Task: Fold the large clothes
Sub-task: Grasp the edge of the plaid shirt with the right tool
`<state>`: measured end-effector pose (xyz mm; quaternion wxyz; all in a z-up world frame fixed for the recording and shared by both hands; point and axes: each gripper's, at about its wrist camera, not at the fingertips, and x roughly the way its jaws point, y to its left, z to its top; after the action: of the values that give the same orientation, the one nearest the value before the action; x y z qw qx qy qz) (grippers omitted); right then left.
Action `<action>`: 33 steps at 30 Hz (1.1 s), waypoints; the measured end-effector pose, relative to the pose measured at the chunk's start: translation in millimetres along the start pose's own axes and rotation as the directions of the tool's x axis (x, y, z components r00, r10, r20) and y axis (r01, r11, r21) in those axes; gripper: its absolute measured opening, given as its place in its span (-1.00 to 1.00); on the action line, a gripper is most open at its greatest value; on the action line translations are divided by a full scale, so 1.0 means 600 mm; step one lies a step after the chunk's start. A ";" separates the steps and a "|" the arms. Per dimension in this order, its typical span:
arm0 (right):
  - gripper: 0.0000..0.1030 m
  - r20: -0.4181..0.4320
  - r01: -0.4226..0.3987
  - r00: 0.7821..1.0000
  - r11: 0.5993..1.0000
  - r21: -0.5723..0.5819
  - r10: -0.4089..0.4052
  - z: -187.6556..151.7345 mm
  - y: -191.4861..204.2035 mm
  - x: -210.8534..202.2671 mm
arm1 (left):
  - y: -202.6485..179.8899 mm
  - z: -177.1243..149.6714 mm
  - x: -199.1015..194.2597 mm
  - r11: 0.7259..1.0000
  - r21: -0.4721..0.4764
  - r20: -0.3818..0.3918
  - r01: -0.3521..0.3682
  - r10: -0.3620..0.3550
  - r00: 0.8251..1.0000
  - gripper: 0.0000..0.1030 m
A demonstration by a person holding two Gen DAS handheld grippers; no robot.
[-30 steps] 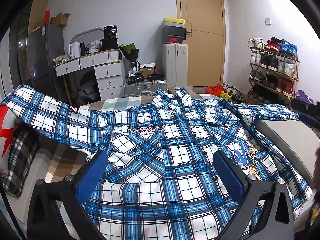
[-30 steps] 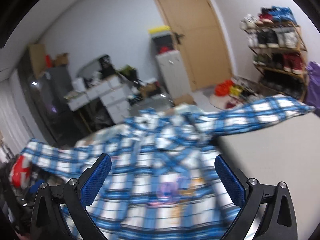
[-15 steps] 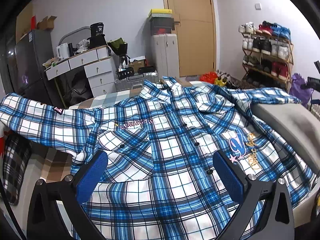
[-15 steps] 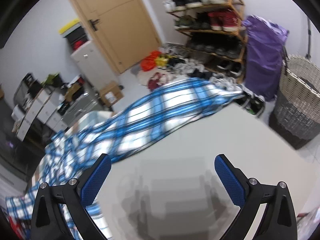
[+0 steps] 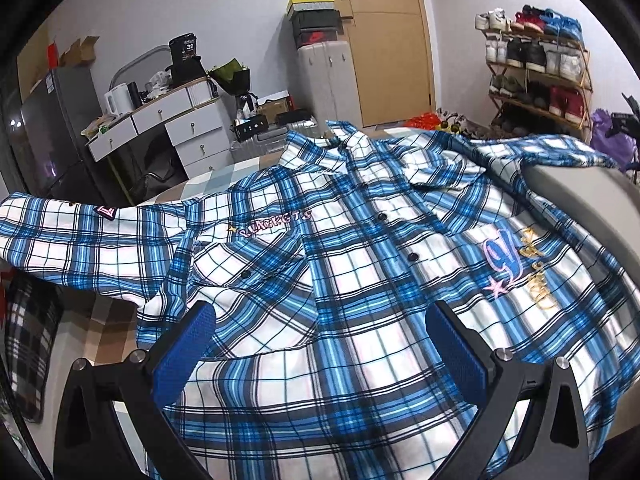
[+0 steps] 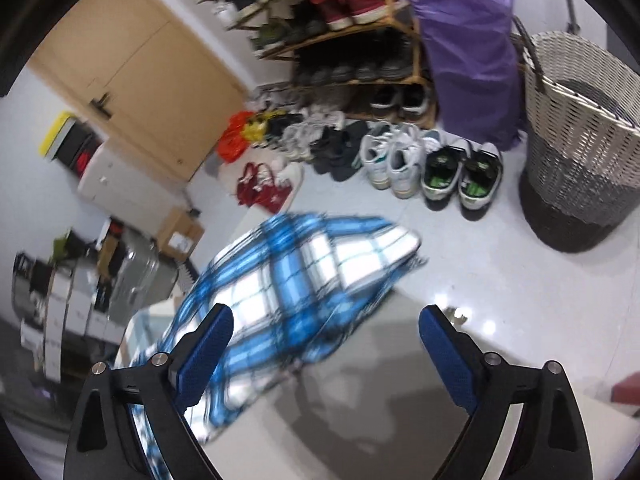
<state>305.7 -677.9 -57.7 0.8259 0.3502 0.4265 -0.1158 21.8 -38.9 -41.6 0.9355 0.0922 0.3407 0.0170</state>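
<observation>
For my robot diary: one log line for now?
plaid shirt spread flat, unfolded | left gripper open above shirt | right gripper open near sleeve

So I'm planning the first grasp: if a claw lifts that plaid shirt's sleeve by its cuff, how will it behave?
Probably floppy: the plaid shirt lies rumpled, following the bed. The sleeve already droops over the mattress edge, so it should sag from the pinch. Likely light, and the woven cloth shouldn't slip much against the right claw, which is open.
</observation>
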 end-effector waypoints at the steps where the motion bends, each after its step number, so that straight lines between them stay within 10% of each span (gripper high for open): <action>1: 0.83 -0.002 -0.001 1.000 1.000 0.014 0.001 0.007 -0.004 0.005 | 0.001 -0.001 0.003 1.000 0.006 -0.005 -0.003 0.003 1.000 0.99; 15: 0.03 -0.090 0.080 0.993 0.992 0.097 -0.071 0.052 -0.029 0.086 | 0.000 -0.004 0.031 0.997 0.063 -0.051 -0.049 0.052 0.997 0.99; 19: -0.89 0.008 0.123 0.992 0.991 0.052 -0.123 0.056 -0.012 0.071 | -0.006 -0.008 0.033 0.995 0.082 -0.061 -0.049 0.054 0.997 0.99; 22: -0.91 0.069 0.118 0.990 0.993 0.030 -0.120 0.058 -0.003 0.058 | -0.006 -0.008 0.029 0.995 0.083 -0.054 -0.049 0.054 0.997 0.99; 28: -0.91 0.273 0.139 0.956 0.987 -0.086 -0.111 0.060 0.066 -0.014 | -0.003 -0.008 0.026 0.995 0.080 -0.041 -0.063 0.066 0.997 0.99; 33: -0.91 0.498 0.252 0.858 0.949 -0.187 -0.130 0.061 0.163 -0.110 | 0.012 -0.006 0.016 0.996 0.057 -0.017 -0.067 0.068 0.998 0.99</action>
<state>336.3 -638.6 55.7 0.9266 0.1612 0.2527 -0.2272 27.1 -30.6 -48.8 0.9282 0.1297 0.3466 0.0398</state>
